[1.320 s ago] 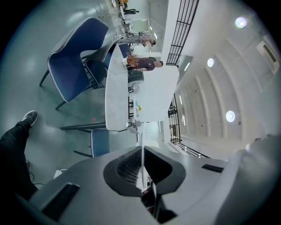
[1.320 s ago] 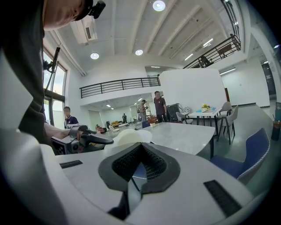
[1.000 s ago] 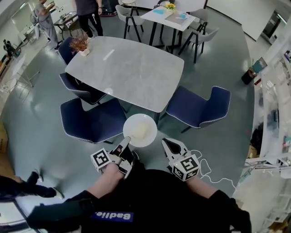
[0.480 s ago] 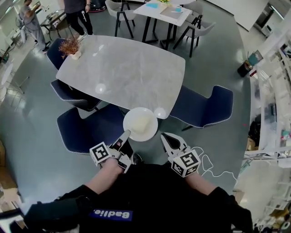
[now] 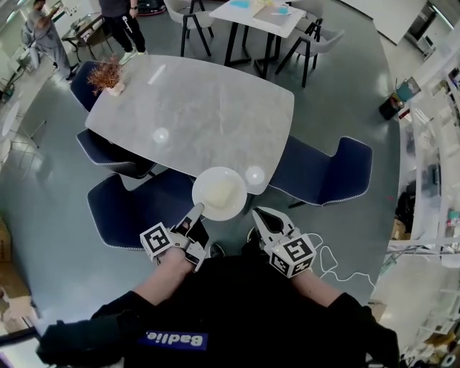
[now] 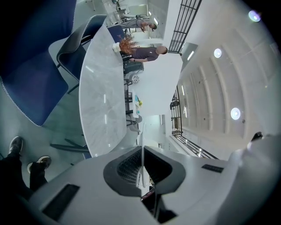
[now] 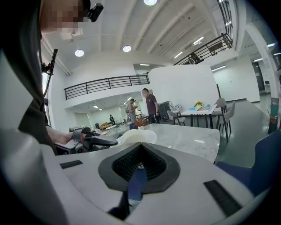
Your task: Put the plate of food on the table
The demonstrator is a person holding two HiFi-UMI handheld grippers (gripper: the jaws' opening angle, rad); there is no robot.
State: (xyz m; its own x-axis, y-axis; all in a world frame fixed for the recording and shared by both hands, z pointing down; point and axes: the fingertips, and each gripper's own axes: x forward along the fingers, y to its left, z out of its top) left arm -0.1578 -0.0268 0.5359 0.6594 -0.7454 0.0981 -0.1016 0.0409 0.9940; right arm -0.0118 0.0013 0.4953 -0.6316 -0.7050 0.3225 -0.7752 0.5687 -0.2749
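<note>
A white plate (image 5: 220, 192) with pale food hangs level over the near edge of the grey marble table (image 5: 194, 108). My left gripper (image 5: 196, 213) is shut on the plate's near-left rim; in the left gripper view the rim (image 6: 141, 159) shows as a thin white edge pinched between the jaws, with the table (image 6: 99, 96) beyond. My right gripper (image 5: 257, 215) is shut and holds nothing, a little to the right of the plate and apart from it. From the right gripper view I see the plate (image 7: 136, 136), the left gripper (image 7: 103, 141) and the table (image 7: 184, 136).
Blue chairs stand at the near-left (image 5: 136, 205) and near-right (image 5: 323, 172) of the table. A vase of dried flowers (image 5: 106, 74) sits on its far-left corner. People (image 5: 115, 18) and a second table (image 5: 262, 14) are behind. A white cable (image 5: 327, 255) lies on the floor.
The table has come closer. The plate, still in my left gripper, has moved forward from over the floor and chair gap to over the table's near edge. The right gripper followed alongside.
</note>
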